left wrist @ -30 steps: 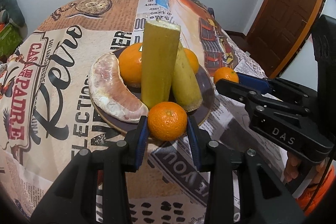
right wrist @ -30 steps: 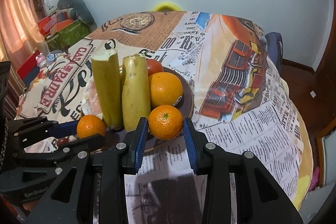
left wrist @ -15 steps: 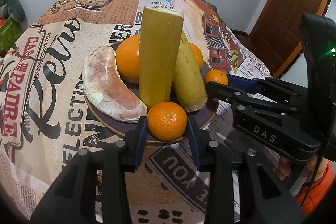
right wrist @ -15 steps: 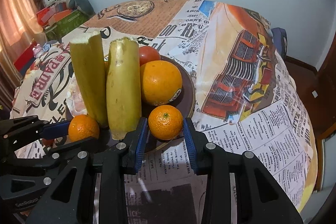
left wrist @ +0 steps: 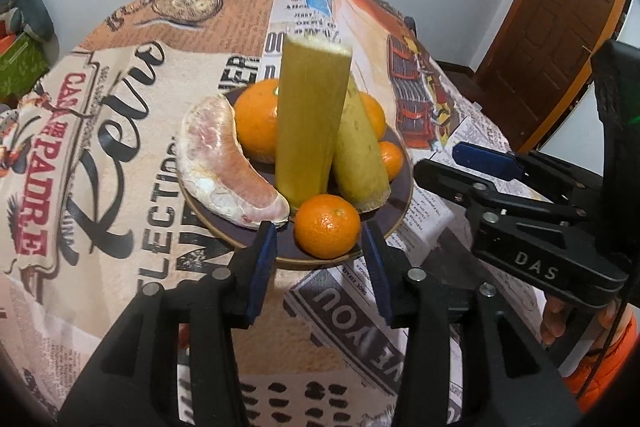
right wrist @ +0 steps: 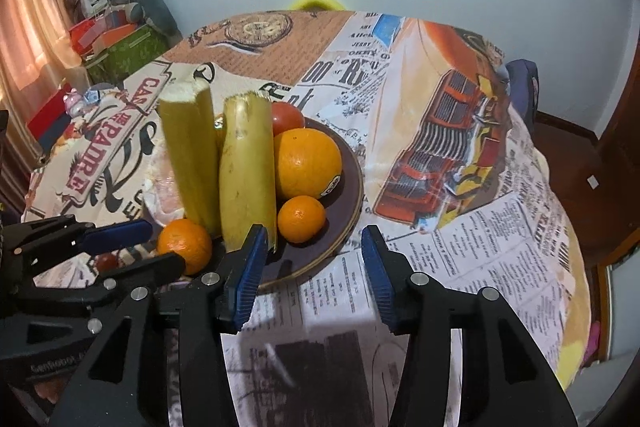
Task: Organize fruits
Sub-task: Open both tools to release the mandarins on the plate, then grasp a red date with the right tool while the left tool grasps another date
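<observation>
Both grippers have just been opening – each had a mandarin clamped a second ago, and both fruits now sit free on the plate.

Left to right:
- Pomelo wedge lies on the plate's left side, peeled, pink flesh showing.
- Left gripper: fingers apart. The near mandarin is between them at the plate's front rim, with a visible gap on each side, so nothing is held.
- Two cut yellow-green stalks stand upright mid-plate, leaning on each other. Two large oranges sit behind them.
- In the right wrist view a tomato peeks out at the back beside the big orange.
- Right gripper: fingers apart, nothing between them. The second mandarin rests on the plate just ahead of them, touching the big orange.

Judgement: both placements look done – every fruit in view is on the plate, bench cloth around it bare of fruit. Mandarins are small, round and glossy, and the near one sits close to the rim, so it could roll off if nudged as the fingers back away.
</observation>
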Tool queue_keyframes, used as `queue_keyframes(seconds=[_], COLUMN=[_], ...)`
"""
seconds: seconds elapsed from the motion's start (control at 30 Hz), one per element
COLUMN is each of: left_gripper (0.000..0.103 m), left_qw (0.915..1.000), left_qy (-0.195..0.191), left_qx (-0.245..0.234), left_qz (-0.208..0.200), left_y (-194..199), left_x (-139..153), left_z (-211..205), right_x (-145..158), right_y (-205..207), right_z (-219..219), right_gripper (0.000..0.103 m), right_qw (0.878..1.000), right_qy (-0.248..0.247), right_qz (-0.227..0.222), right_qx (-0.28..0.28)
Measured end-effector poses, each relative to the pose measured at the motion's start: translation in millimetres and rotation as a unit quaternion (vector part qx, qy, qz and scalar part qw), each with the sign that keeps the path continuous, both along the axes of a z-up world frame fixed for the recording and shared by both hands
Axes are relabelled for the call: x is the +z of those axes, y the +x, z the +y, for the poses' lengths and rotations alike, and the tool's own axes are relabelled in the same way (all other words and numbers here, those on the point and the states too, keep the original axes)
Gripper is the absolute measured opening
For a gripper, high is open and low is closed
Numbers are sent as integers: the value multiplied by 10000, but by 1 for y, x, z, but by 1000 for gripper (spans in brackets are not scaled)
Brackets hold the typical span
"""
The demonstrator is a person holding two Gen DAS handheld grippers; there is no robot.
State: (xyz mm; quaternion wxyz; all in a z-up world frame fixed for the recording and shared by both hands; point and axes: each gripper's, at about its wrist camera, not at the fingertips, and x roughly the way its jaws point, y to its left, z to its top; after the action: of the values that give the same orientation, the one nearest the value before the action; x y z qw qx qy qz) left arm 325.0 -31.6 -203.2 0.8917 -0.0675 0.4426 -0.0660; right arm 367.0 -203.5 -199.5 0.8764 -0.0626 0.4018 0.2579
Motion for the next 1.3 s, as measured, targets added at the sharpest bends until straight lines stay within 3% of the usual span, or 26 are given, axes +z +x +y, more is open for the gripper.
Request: queue_keyframes(seconds=[0.4, 0.67, 0.9, 1.3], left_gripper=[45, 48, 55, 56], left_qw=[9983, 9971, 9975, 9983], left_qy=[127, 213, 236, 436], left_qx=[40, -28, 102, 343], left_qz=[-560, -723, -656, -192], left_y=[-51, -97, -119, -124], left_x=[64, 89, 87, 46], left_z=[7, 19, 40, 76], right_x=[48, 67, 54, -10], right_y=[-55, -94, -112, -104], right_z=[-15, -22, -24, -27], right_gripper=[45, 46, 46, 46], right_qw=[9992, 9984, 9988, 9976], right_qy=[115, 69, -137, -367], right_qz=[-354, -513, -371, 450], right_qx=[-115, -231, -291, -376])
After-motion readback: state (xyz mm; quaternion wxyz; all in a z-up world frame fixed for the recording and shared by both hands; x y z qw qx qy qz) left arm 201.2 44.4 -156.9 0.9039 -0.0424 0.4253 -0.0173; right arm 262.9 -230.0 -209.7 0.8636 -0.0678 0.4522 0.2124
